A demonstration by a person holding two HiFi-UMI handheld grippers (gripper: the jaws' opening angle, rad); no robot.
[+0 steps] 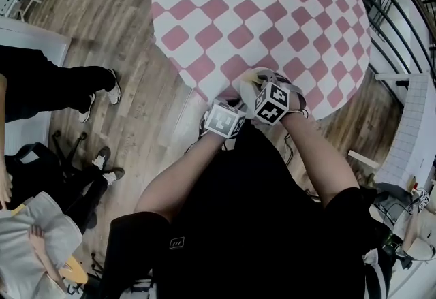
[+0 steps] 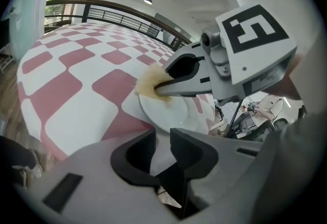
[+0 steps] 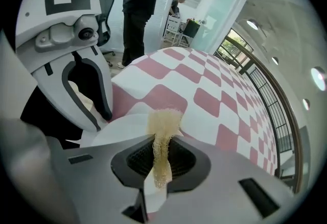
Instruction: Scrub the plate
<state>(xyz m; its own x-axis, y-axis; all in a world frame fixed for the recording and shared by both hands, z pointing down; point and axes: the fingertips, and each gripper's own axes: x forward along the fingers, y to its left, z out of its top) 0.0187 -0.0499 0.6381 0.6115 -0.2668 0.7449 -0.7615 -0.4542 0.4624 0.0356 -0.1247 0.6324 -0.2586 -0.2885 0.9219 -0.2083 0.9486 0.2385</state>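
Observation:
A white plate lies at the near edge of a round table under a pink-and-white chequered cloth. My left gripper is shut on the plate's near rim. My right gripper is shut on a yellowish mesh scrubber, whose tuft rests on the plate. The left gripper view shows that scrubber pressed to the plate's far edge. In the head view both grippers, left and right, meet over the plate, which is mostly hidden.
A person in black trousers stands left of the table, and another sits at the lower left. A dark railing curves behind the table at the right. White furniture stands right of me.

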